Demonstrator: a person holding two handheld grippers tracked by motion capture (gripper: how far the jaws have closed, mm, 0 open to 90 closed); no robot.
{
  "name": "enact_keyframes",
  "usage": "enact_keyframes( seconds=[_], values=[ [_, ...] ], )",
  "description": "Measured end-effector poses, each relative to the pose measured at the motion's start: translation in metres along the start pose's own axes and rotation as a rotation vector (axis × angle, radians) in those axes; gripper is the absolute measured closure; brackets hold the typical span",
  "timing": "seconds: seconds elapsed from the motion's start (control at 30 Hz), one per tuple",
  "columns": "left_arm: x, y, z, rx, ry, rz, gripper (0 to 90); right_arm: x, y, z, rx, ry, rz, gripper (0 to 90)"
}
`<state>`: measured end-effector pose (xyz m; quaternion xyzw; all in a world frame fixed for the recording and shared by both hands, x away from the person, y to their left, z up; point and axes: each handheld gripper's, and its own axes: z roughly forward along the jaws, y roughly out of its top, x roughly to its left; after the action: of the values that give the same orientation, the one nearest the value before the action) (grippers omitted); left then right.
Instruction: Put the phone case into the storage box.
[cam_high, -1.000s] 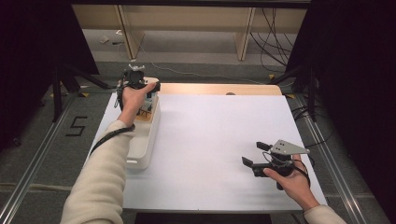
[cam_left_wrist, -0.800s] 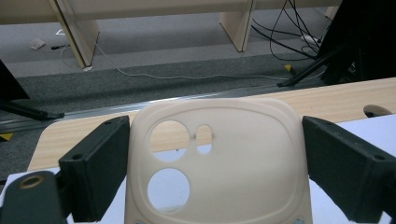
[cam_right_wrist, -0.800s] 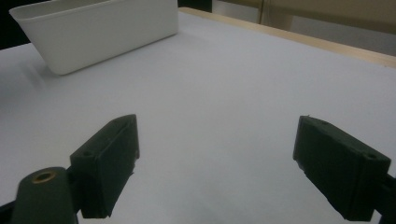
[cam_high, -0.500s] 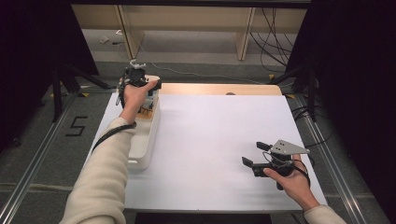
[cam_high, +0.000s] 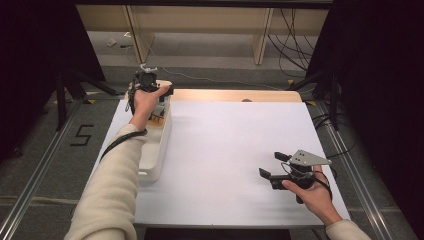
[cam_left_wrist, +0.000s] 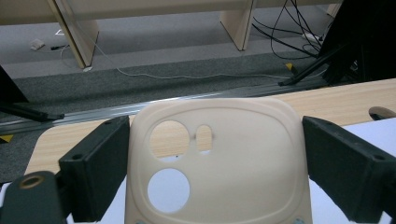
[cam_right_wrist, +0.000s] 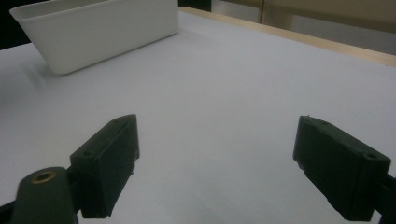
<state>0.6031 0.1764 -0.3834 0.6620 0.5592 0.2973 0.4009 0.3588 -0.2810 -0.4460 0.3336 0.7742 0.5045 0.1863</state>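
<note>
The left gripper (cam_left_wrist: 212, 163) clamped a cream plastic plate (cam_left_wrist: 217, 158) over the white bin (cam_high: 156, 150), while the right gripper (cam_right_wrist: 215, 163) rested wide open, empty

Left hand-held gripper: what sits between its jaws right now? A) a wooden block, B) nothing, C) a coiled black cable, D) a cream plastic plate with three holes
D: in the left gripper view a cream plastic plate with two round holes and one small oval hole spans the gap between the two black jaws of the left hand-held gripper, its edges meeting both.
</note>
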Motion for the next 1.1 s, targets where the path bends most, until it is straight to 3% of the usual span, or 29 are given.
enact_keyframes(
  seconds=[1.1],
  values=[
    [0.003, -0.006, 0.011, 0.033, 0.002, 0.017, 10.5, 0.000, 0.000, 0.000, 0.002, 0.001, -0.001, 15.4]
  ],
)
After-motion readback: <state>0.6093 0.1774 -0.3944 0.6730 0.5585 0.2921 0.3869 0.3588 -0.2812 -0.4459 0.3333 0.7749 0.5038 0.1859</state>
